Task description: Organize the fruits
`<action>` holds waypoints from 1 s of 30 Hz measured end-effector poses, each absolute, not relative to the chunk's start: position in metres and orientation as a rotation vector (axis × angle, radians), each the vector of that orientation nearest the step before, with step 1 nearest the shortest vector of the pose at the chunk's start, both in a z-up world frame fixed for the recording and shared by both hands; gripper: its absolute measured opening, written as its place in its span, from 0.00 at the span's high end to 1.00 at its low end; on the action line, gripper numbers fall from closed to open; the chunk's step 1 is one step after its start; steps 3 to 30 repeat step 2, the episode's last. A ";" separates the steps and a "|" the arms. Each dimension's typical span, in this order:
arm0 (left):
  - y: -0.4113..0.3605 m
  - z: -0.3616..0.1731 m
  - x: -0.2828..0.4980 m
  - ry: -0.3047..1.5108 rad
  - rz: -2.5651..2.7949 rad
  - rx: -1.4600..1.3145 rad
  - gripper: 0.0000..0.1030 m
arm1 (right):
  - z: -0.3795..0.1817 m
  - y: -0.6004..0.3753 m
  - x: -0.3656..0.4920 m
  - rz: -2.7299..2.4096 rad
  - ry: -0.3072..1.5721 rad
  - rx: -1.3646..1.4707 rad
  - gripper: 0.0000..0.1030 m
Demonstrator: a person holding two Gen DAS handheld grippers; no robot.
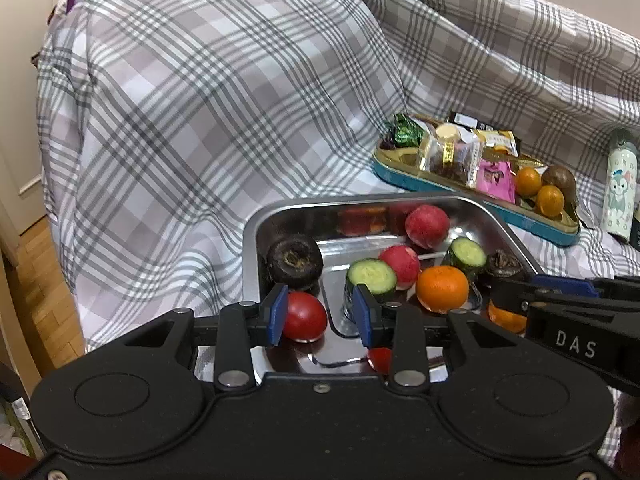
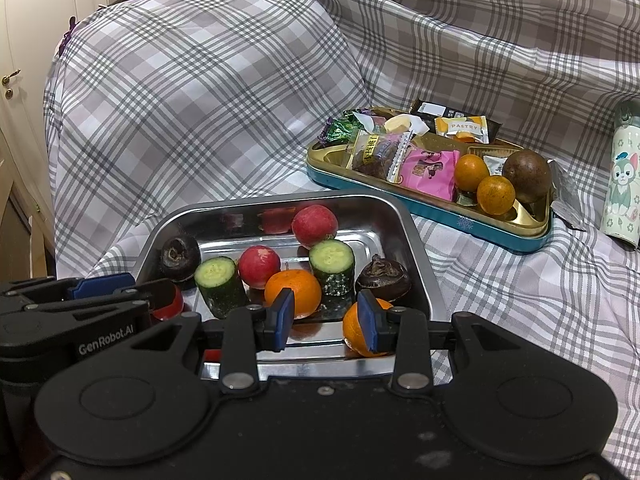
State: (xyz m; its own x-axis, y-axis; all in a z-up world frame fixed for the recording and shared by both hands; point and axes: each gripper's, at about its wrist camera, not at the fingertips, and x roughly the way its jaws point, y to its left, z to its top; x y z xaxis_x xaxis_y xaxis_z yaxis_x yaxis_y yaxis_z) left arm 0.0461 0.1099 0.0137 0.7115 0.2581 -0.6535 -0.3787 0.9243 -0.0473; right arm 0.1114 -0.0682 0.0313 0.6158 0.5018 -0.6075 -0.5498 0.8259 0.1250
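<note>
The fruits lie in a steel tray (image 2: 416,240) on a checked cloth (image 2: 200,100): two cucumber pieces (image 2: 218,280), two pink-red round fruits (image 2: 314,225), two dark water chestnuts (image 2: 382,278), two oranges (image 2: 294,292) and a red tomato (image 1: 306,316). The left hand-held gripper (image 1: 322,312) tilts down over the tray's near-left corner, jaws parted and released, the tomato just inside its left pad without being pinched. The right hand-held gripper (image 2: 326,320) tilts down likewise over the near edge, jaws apart with nothing between them; the nearer orange (image 2: 360,330) sits against the outer side of its right finger. Behind stands a teal snack tin (image 2: 440,208) with small oranges.
</note>
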 end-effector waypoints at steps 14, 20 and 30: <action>0.110 0.014 0.046 0.696 0.346 -0.181 0.57 | 0.031 -0.068 0.111 0.606 0.675 -0.075 0.64; 0.110 0.014 0.046 0.696 0.346 -0.181 0.57 | 0.031 -0.068 0.111 0.606 0.675 -0.075 0.64; 0.110 0.014 0.046 0.696 0.346 -0.181 0.57 | 0.031 -0.068 0.111 0.606 0.675 -0.075 0.64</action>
